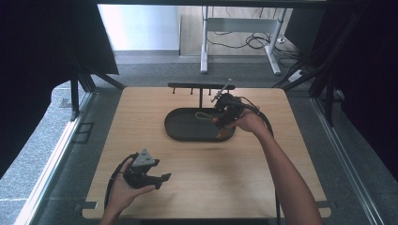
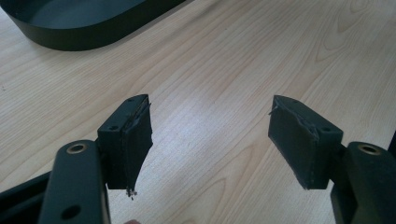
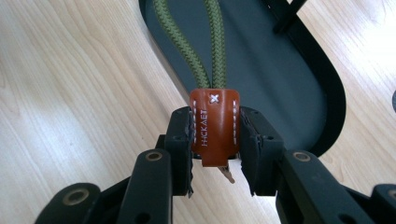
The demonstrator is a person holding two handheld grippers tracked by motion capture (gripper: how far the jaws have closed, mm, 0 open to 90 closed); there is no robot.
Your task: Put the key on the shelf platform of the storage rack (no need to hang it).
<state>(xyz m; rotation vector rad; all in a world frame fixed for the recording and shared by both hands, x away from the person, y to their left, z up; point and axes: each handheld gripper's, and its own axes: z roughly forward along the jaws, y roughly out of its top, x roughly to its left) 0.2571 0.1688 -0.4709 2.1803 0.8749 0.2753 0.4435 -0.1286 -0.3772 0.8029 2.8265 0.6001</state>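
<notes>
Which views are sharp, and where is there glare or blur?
High view: soft, low detail, bright floor behind the table. Left gripper view: sharp wood grain, pale glare patches. Right gripper view: leather tab sharp, the right tool grips it; glare at left.

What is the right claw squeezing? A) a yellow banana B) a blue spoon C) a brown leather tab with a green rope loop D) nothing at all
C: in the right gripper view, the right claw is shut on the brown leather tab, and its green rope loop runs out over the black oval tray.
</notes>
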